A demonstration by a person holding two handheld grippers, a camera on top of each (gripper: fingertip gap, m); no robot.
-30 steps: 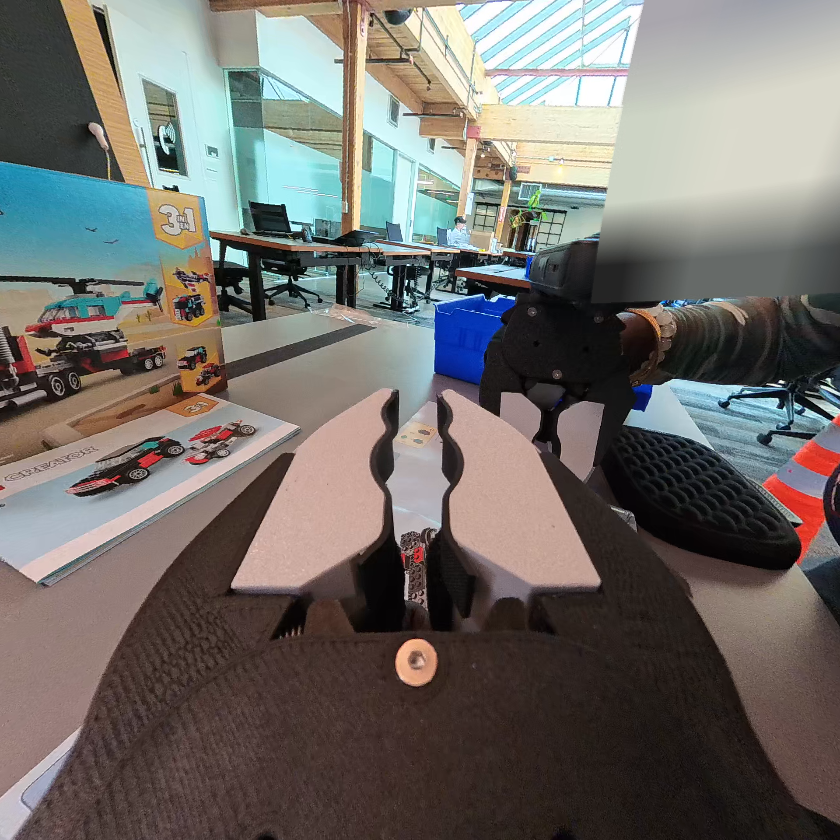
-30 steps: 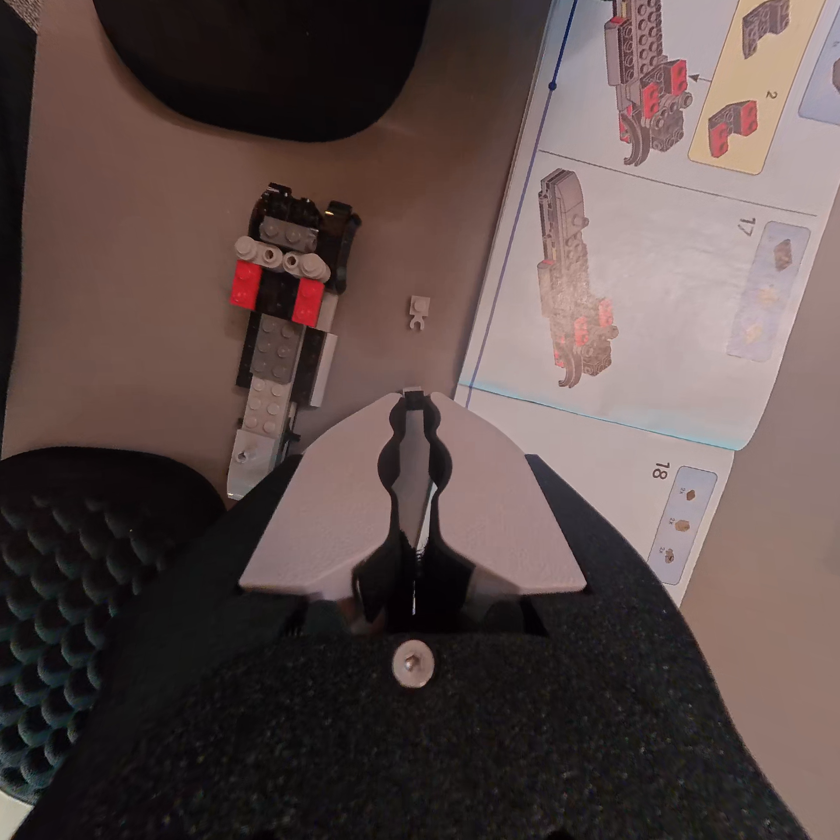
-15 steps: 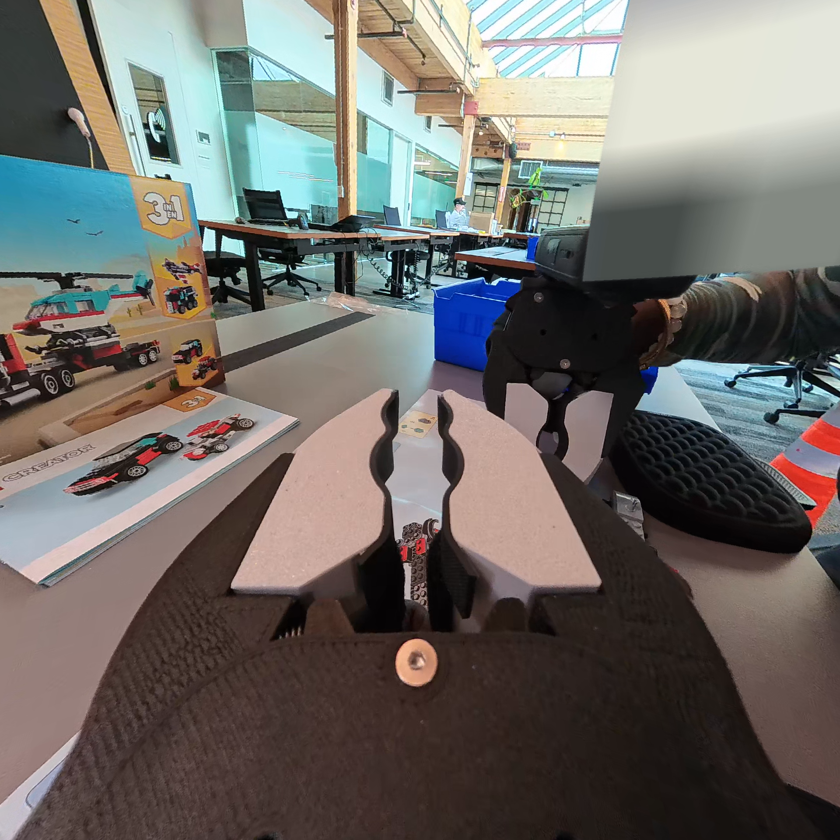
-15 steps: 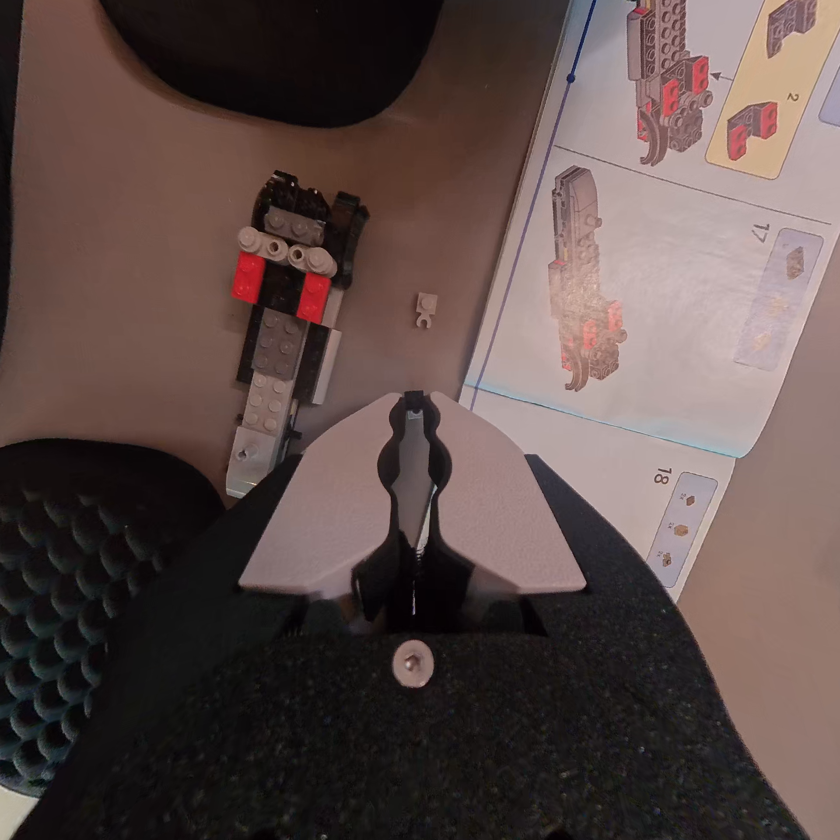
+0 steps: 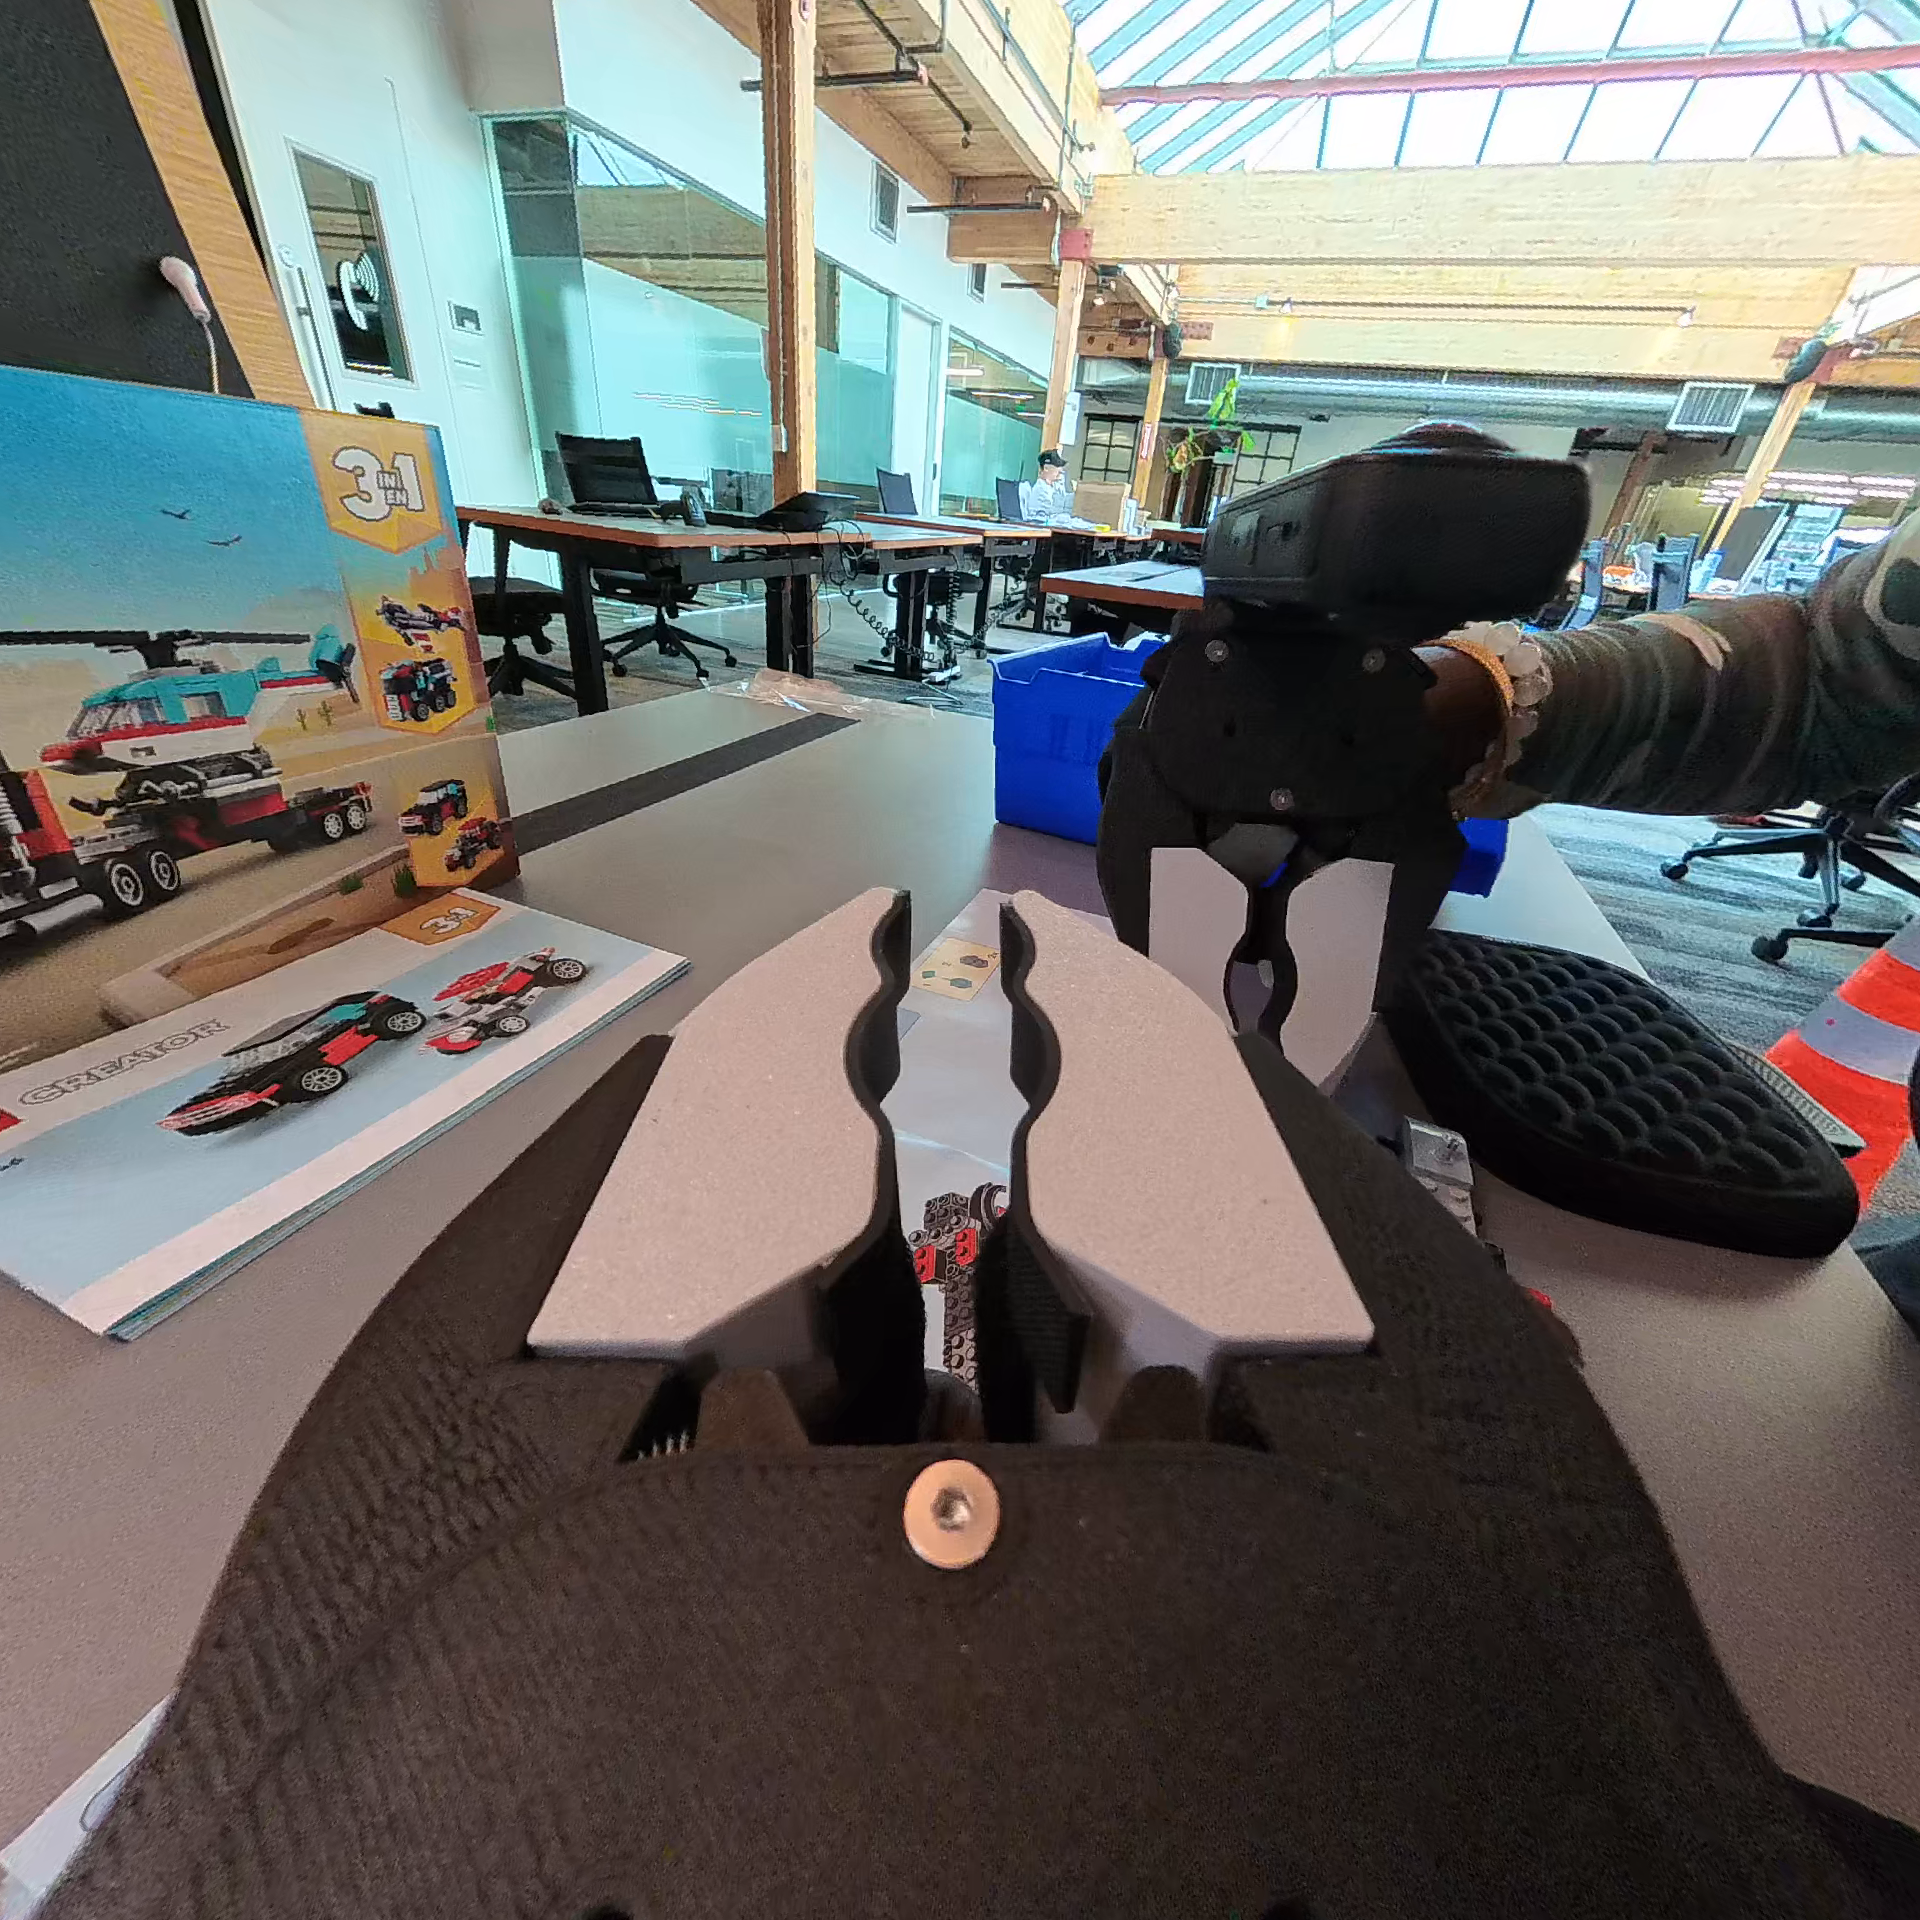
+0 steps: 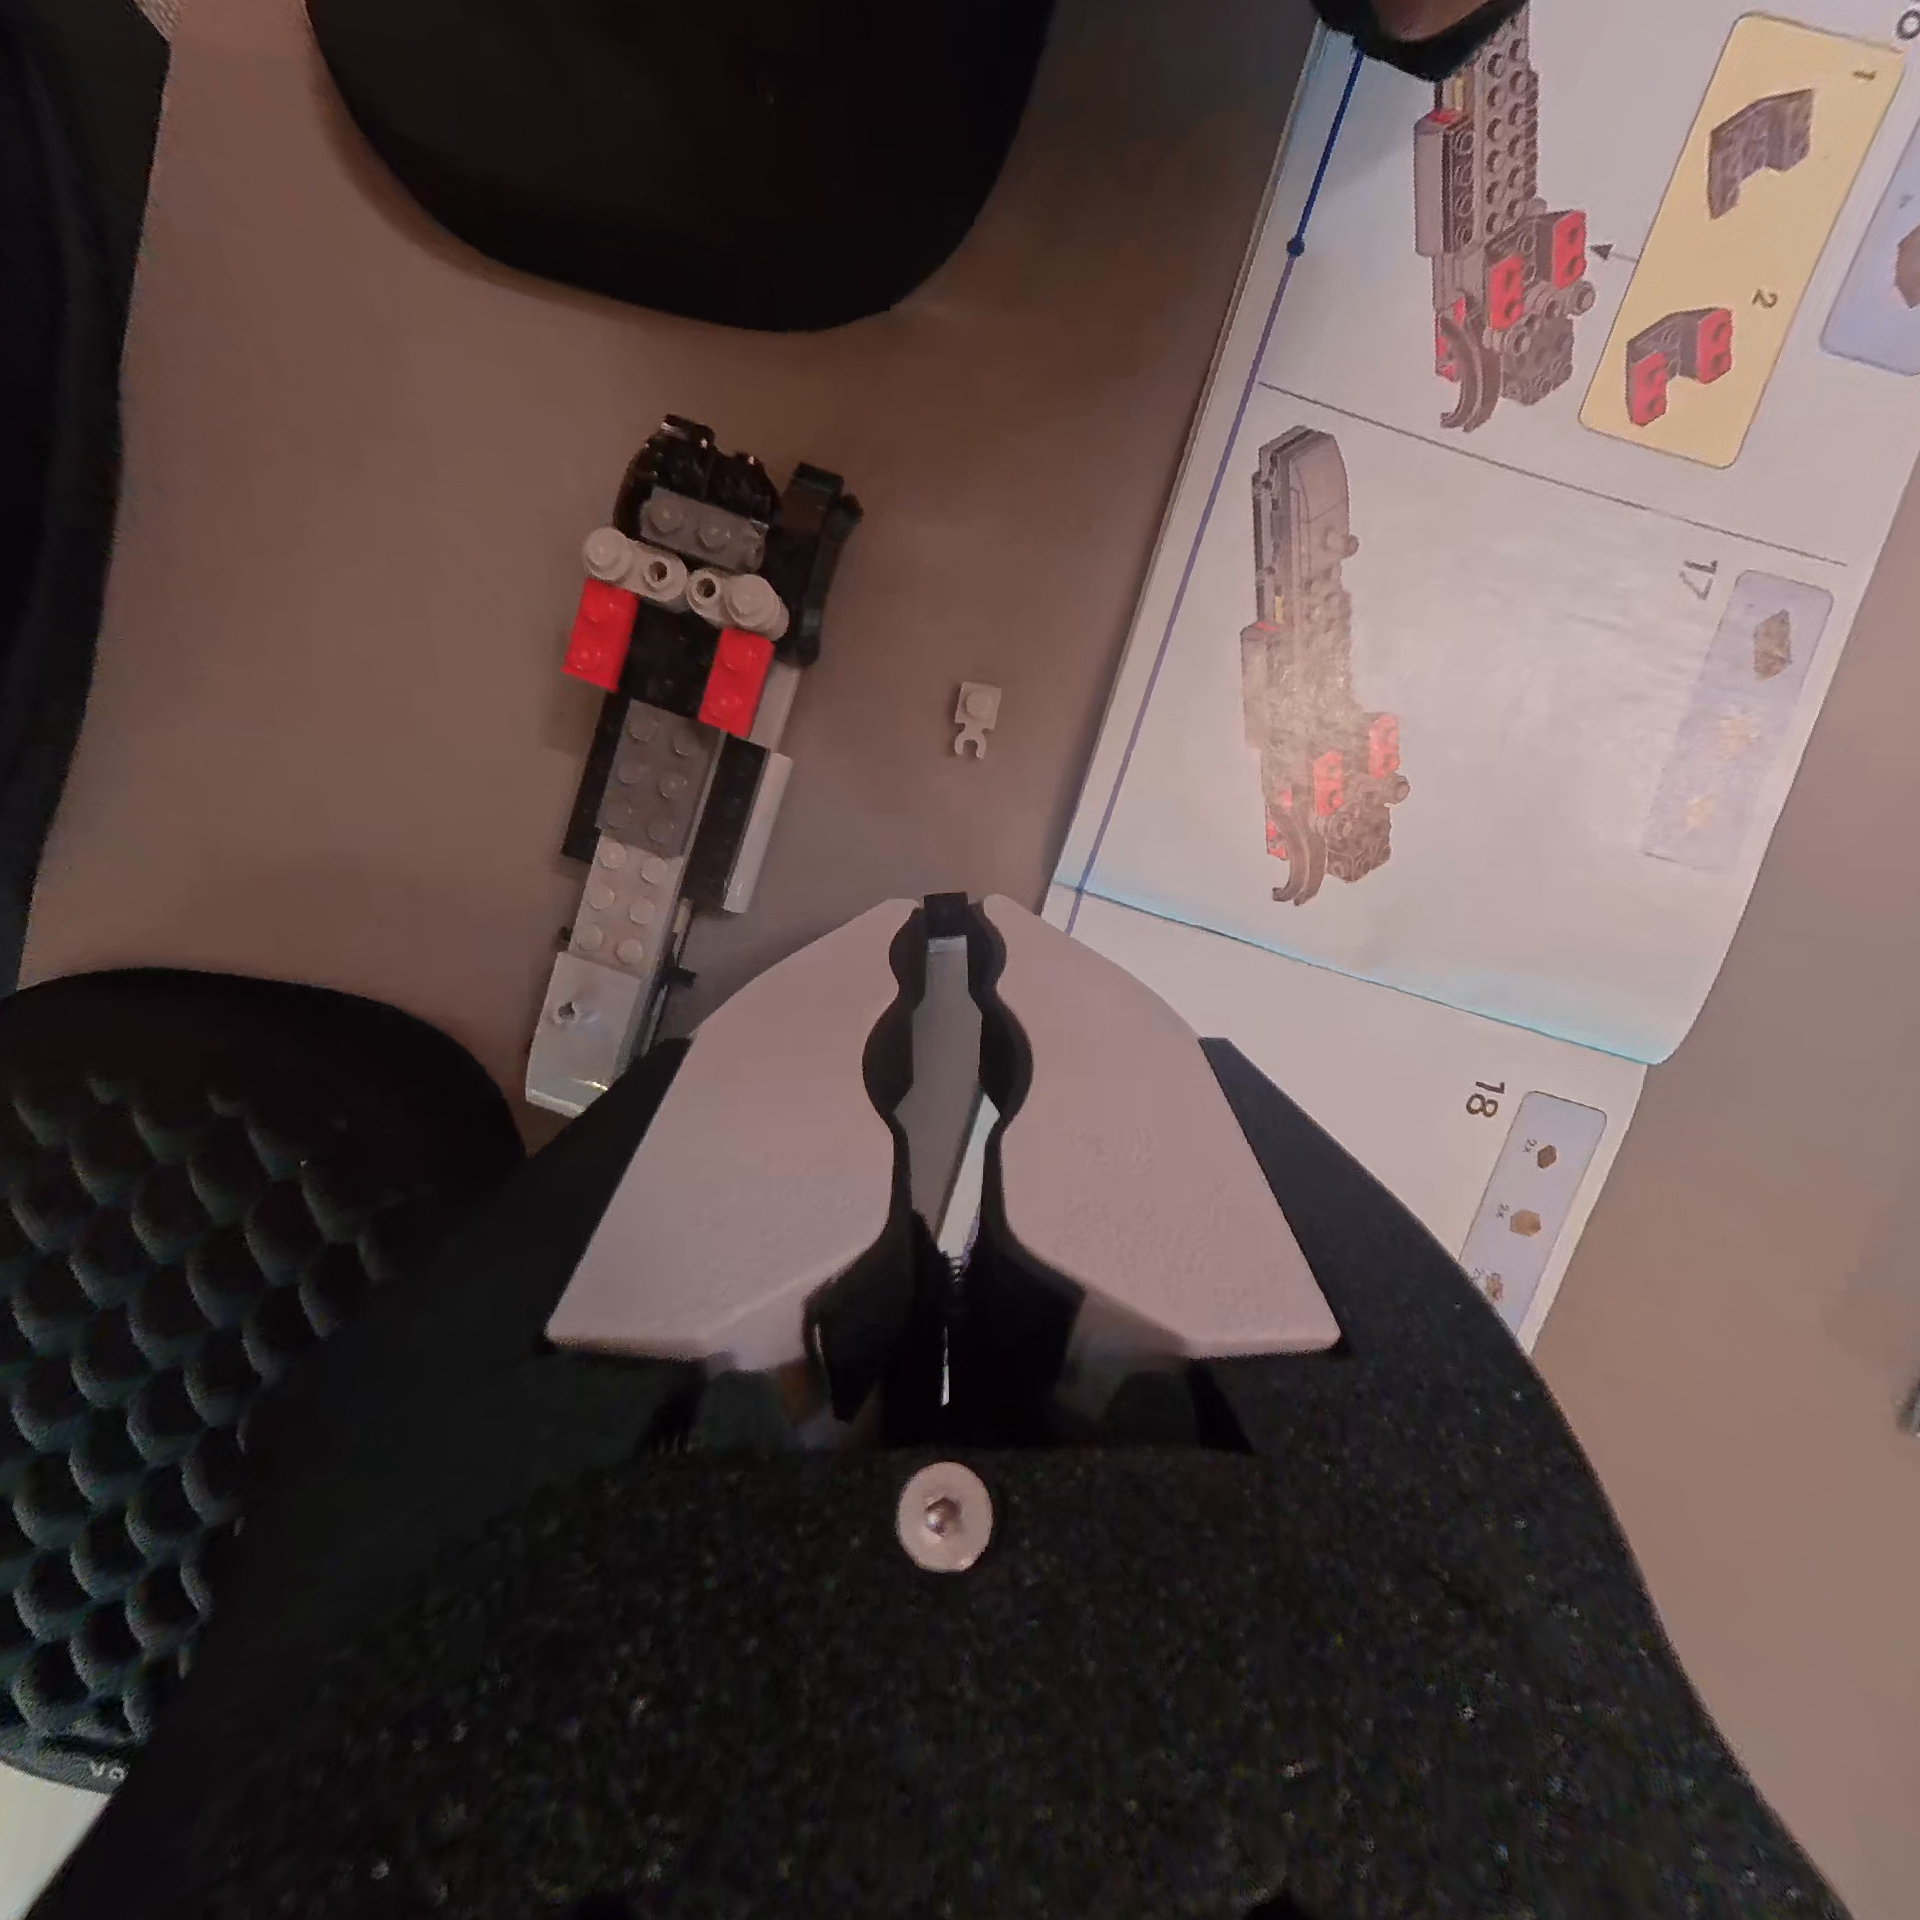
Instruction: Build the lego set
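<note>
Landmark: open instruction booklet [image 6: 1475,665], flat on the grey table [image 6: 312,540].

Right wrist view only: a partly built lego model [image 6: 670,727], long and narrow, black, grey and red, studs up, lies on the table left of the booklet and apart from it. A small grey clip piece [image 6: 975,719] lies loose between the model and the booklet's left edge, touching neither.

Left wrist view only: the lego box [image 5: 208,665] stands upright far left of the booklet, with a closed second booklet [image 5: 312,1081] flat in front of it. A blue bin [image 5: 1049,727] sits beyond the booklet. The open office lies behind.

Right gripper [image 6: 948,904]: fingertips closed on a small black piece [image 6: 945,906], held above the table just left of the booklet's lower left corner. Seen in the left wrist view [image 5: 1262,997], it points down, held by a hand [image 5: 1455,717] in a patterned sleeve.

Left gripper [image 5: 954,914]: fingers a narrow gap apart, nothing between them; the booklet shows through the gap.

Textures: grey finger faces are matt and grainy, with wavy black inner edges. A black oval pad [image 5: 1600,1091] with a scale-like raised pattern lies right of the booklet.

Open room: bare table surrounds the model on its left and far sides; the pad crowds its near end.
</note>
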